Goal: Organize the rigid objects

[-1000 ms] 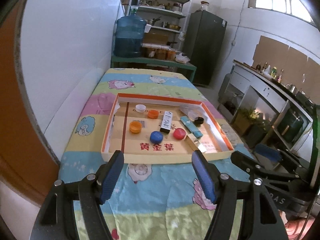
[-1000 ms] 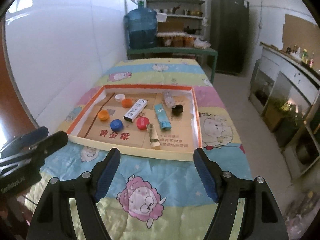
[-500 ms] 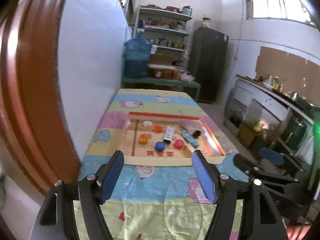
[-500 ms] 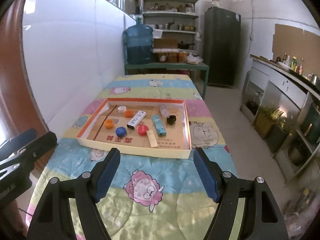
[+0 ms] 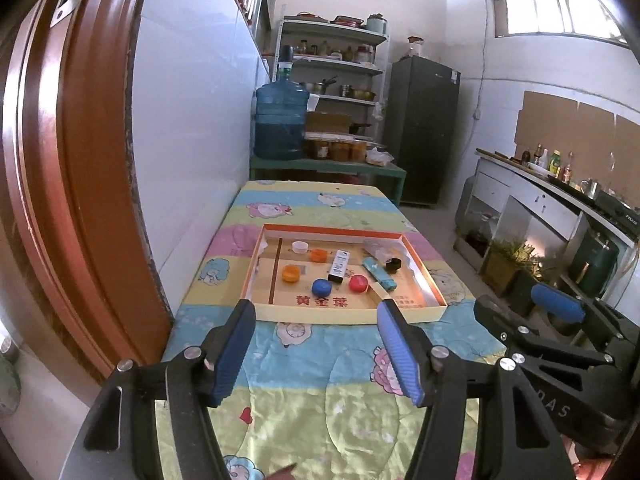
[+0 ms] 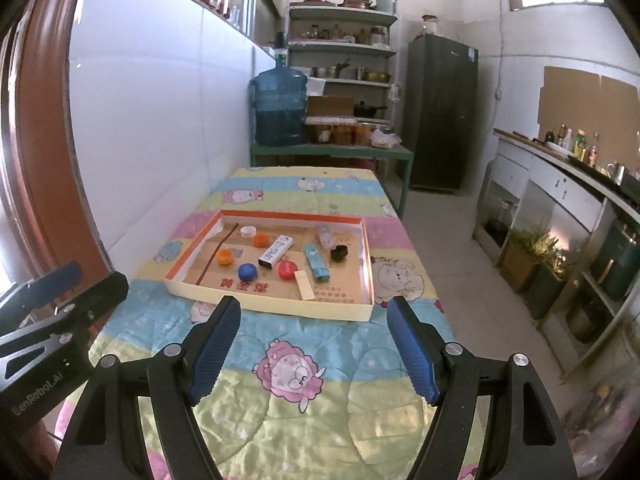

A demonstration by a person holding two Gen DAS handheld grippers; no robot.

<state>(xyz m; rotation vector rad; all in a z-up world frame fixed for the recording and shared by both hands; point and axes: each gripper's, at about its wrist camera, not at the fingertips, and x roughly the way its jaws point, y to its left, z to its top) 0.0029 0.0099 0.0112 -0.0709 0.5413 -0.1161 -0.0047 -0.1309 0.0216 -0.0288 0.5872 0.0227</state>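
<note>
A shallow cardboard tray (image 5: 348,314) with an orange rim lies on the cartoon-print cloth. It holds a white cap (image 5: 300,246), two orange caps (image 5: 318,255) (image 5: 290,273), a blue cap (image 5: 321,287), a red cap (image 5: 358,283), a black cap (image 5: 393,265), a white-and-black box (image 5: 339,266) and a teal pack (image 5: 380,274). My left gripper (image 5: 316,312) hovers short of the tray's near wall, jaws closing with nothing between them. My right gripper (image 6: 313,308) stands open and empty, also short of the tray (image 6: 272,303).
A white wall and a brown door frame (image 5: 60,200) run along the left. Behind the table, a green bench carries a blue water jug (image 5: 280,124). A dark fridge (image 5: 424,132) and shelves stand at the back. A counter (image 6: 560,184) lines the right side.
Both grippers have pulled back and risen, so the tray looks smaller and farther away. The left fingers stand slightly closer together. Nothing in the tray moved.
</note>
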